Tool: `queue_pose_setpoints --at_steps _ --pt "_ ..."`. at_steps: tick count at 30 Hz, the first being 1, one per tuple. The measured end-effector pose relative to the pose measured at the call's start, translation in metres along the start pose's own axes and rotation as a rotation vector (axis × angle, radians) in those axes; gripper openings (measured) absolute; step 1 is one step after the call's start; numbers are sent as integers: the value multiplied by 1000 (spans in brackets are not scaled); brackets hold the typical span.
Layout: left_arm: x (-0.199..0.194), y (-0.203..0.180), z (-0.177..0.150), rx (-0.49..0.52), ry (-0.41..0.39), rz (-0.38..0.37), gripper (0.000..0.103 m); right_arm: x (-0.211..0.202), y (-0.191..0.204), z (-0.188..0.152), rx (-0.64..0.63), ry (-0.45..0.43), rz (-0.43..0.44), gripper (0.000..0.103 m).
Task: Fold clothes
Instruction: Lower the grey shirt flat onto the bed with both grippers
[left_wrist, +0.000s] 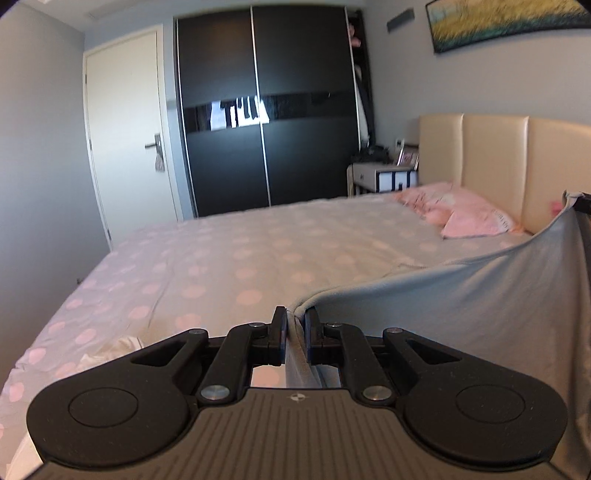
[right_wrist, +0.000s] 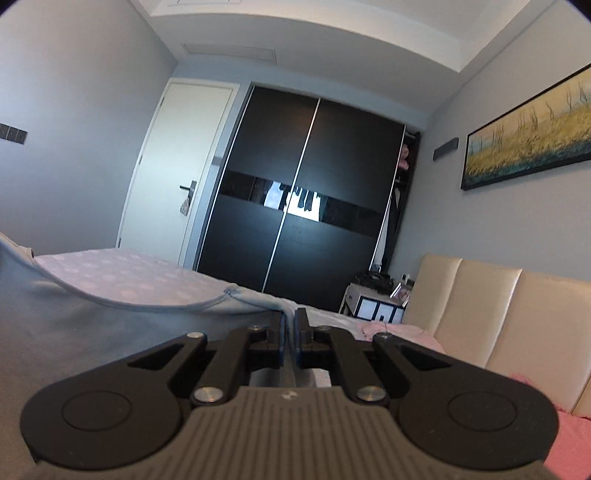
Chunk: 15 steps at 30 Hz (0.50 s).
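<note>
Daylit room, moderate brightness, slightly cool cast in both views. Light comes from behind the cameras: a bright window shows as a reflection in the glossy band of the wardrobe (left_wrist: 266, 107), clipped white. Soft shadows, no hard edges; the bed (left_wrist: 207, 258) is evenly lit. Heavy fisheye: door (right_wrist: 177, 166) and ceiling lines bow, corners vignette to black. Painting (left_wrist: 506, 22) smeared at the left-view edge, sharper in the right view. Near fabric (right_wrist: 55, 332) is soft.

Pale grey garment (left_wrist: 480, 314), perhaps a shirt, stretched taut above bed
</note>
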<state>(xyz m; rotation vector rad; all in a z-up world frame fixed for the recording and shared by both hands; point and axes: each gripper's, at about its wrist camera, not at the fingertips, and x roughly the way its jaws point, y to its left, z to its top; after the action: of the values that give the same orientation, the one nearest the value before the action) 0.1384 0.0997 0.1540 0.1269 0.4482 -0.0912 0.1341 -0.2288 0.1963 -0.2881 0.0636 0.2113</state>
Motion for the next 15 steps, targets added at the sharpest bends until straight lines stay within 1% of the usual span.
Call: queue_pose_setpoints --at_steps 2,7,12,15 --pt "30 4 -4 5 45 3 7 33 5 -11 2 42 -4 6" --pt "108 8 -33 31 188 7 7 110 27 -53 -41 176 17 6" --pt "177 12 -65 -23 344 -8 7 174 40 -113 -24 361 52 6" --pt "209 12 -86 -34 434 -17 7 209 46 -145 -19 465 78 6"
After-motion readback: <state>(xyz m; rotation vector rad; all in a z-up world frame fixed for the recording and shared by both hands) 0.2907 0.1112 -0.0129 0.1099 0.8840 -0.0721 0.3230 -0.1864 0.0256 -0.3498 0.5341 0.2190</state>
